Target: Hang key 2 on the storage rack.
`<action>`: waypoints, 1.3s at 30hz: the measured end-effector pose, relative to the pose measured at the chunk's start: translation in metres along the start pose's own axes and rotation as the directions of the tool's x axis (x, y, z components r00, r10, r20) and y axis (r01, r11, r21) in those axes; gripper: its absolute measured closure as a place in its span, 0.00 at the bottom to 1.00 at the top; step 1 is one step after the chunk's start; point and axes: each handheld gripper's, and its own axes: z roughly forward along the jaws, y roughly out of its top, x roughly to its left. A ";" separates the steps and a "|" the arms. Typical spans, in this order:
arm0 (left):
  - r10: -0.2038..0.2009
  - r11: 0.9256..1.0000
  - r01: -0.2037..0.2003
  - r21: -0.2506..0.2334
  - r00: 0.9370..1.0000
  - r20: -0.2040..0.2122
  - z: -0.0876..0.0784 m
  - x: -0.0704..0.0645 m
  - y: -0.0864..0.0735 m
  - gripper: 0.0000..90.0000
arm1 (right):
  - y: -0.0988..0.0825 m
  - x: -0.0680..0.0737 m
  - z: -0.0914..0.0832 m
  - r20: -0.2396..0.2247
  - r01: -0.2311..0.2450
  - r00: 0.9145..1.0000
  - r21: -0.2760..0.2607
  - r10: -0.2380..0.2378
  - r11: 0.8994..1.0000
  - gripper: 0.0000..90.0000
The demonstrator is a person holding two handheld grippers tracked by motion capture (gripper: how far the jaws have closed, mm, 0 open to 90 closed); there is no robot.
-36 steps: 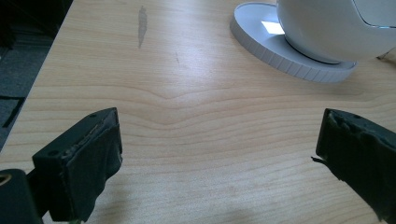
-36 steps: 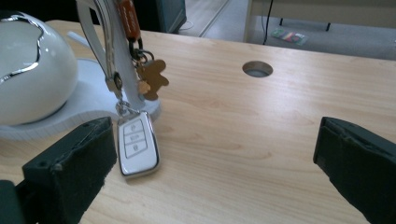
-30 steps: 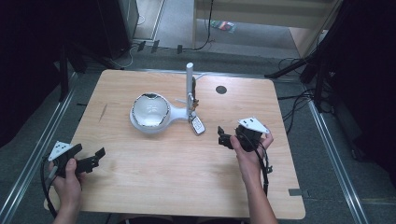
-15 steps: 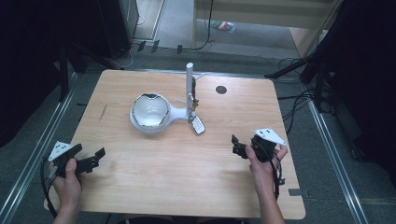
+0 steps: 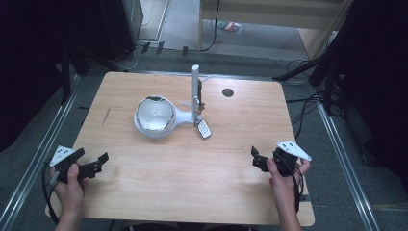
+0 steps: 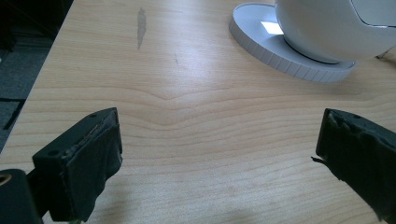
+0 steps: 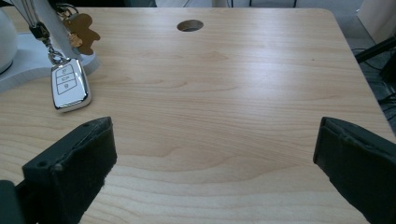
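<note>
The car key (image 7: 70, 89) lies flat on the wooden tabletop (image 5: 192, 183), just in front of the white lamp (image 5: 156, 115); it is a slim white fob with a shiny silver rim and three outlined buttons in a column down its face; a short strap and metal ring join its top end to the lamp's upright white post (image 5: 195, 89), where a small brown bear-shaped charm (image 7: 80, 31) hangs beside it. In the high view the key (image 5: 204, 129) sits near the middle of the tabletop, touching or just beside the lamp's foot; the lamp's rounded white head rests on a ribbed circular base (image 6: 289, 60).

The right gripper (image 5: 262, 161) is held low near the front right edge, well apart from the key, its jaws spread wide with bare wood between them; the left gripper (image 5: 96, 163) is near the front left corner, jaws likewise wide and holding nothing, pointed toward the lamp's base. A round dark hole (image 5: 228, 92) marks the tabletop behind the post.
</note>
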 end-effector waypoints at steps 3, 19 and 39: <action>0.004 1.000 -0.004 0.000 1.000 -0.001 0.000 0.000 0.000 0.01 | -0.002 -0.007 -0.007 0.013 -0.003 1.000 -0.005 0.003 1.000 0.00; 0.002 1.000 -0.002 -0.001 1.000 0.001 0.000 0.000 0.000 0.01 | -0.022 -0.035 -0.028 0.062 -0.019 0.998 0.013 0.018 1.000 0.00; -0.018 1.000 0.018 -0.013 1.000 0.022 -0.001 0.002 0.000 0.01 | -0.066 -0.069 -0.052 0.053 -0.047 0.998 0.024 0.046 0.999 0.00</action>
